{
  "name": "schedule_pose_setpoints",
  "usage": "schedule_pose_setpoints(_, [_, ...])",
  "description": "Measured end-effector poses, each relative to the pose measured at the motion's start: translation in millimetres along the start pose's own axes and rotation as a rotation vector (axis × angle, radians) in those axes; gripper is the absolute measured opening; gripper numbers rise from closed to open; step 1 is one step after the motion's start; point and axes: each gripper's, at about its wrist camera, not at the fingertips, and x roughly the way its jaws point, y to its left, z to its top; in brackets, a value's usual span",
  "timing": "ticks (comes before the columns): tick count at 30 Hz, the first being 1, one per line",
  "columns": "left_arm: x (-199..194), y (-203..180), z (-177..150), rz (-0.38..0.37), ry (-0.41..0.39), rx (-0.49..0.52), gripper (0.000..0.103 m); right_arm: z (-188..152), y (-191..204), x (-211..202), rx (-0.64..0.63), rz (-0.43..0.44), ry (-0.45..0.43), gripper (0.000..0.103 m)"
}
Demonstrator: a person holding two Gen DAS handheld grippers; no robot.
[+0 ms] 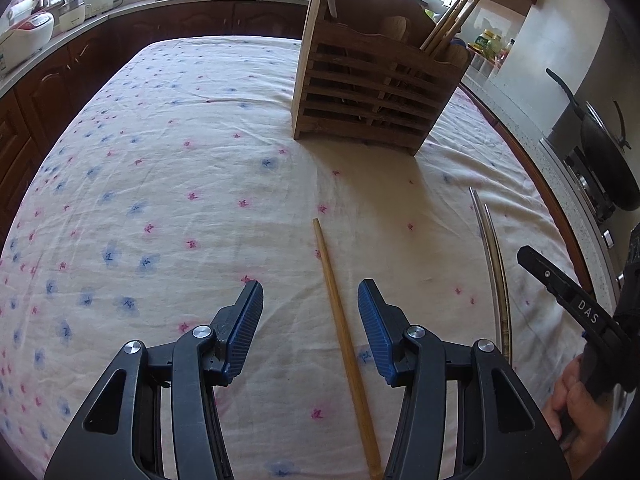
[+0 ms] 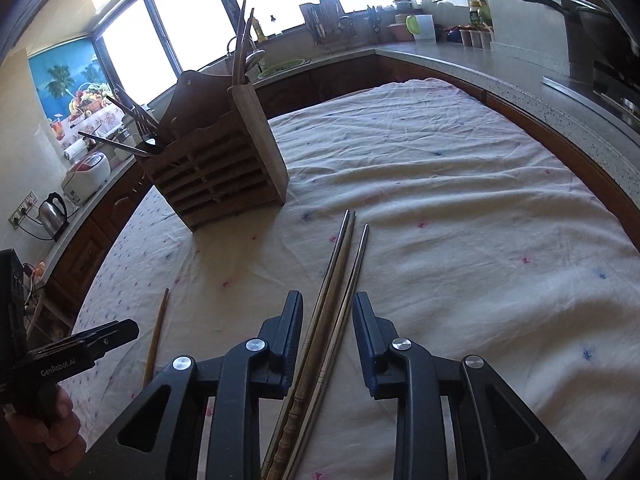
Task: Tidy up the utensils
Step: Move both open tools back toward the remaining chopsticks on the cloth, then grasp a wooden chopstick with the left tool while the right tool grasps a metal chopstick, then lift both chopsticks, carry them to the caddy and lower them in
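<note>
While both grippers hover over the floral tablecloth (image 1: 160, 160), the left gripper (image 1: 310, 308) stands apart astride a wooden chopstick (image 1: 344, 340), untouched; the right gripper (image 2: 327, 320) brackets metal chopsticks (image 2: 340, 276), pads clear. Beyond them stands the wooden utensil holder (image 1: 368, 92).

Near ends of wooden chopstick (image 1: 347, 354) and metal chopsticks (image 2: 320, 344) beyond bottom edge.
</note>
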Motion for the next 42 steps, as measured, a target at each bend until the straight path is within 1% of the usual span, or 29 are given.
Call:
schedule_pose_setpoints(4, [8,-2,2,-0.005,0.022,0.008,0.040,8,-3,11,-0.004,-0.035,0.020,0.027])
schedule_pose_setpoints(6, [13,-3,4,-0.007,0.032,0.011,0.035,14,-5,18,-0.009,-0.052,0.031,0.026])
schedule_pose_setpoints(9, [19,-5,6,-0.009,0.044,0.019,0.033,21,-7,31,-0.015,-0.071,0.055,0.023])
schedule_pose_setpoints(12, [22,-10,7,0.006,0.036,0.040,0.031,25,-7,49,-0.036,-0.097,0.100,0.021])
schedule_pose_setpoints(13, [24,-12,8,0.011,0.035,0.048,0.031,26,-8,53,-0.038,-0.106,0.106,0.018])
schedule_pose_setpoints(19, [33,-22,14,0.036,0.021,0.089,0.018,36,-7,64,-0.062,-0.122,0.103,0.017])
schedule_pose_setpoints(21, [35,-24,15,0.045,0.015,0.097,0.009,38,-4,68,-0.079,-0.136,0.103,0.017])
schedule_pose_setpoints(24, [35,-22,17,0.028,0.016,0.086,0.007,36,0,68,-0.098,-0.151,0.098,0.014])
schedule_pose_setpoints(25, [35,-20,17,0.017,0.017,0.081,0.007,36,-2,68,-0.088,-0.143,0.098,0.008])
schedule_pose_setpoints(28, [32,-13,17,-0.031,0.027,0.052,0.005,36,-9,64,-0.038,-0.095,0.097,0.006])
schedule_pose_setpoints(31, [22,-5,18,-0.051,0.009,0.027,0.005,33,-11,53,0.000,-0.030,0.084,0.005])
schedule_pose_setpoints(35, [3,2,22,-0.079,-0.027,0.006,0.005,32,-2,32,-0.005,0.013,0.048,0.004])
schedule_pose_setpoints(42, [-40,5,31,-0.128,-0.115,-0.008,0.005,40,15,-10,-0.018,0.076,-0.027,0.004])
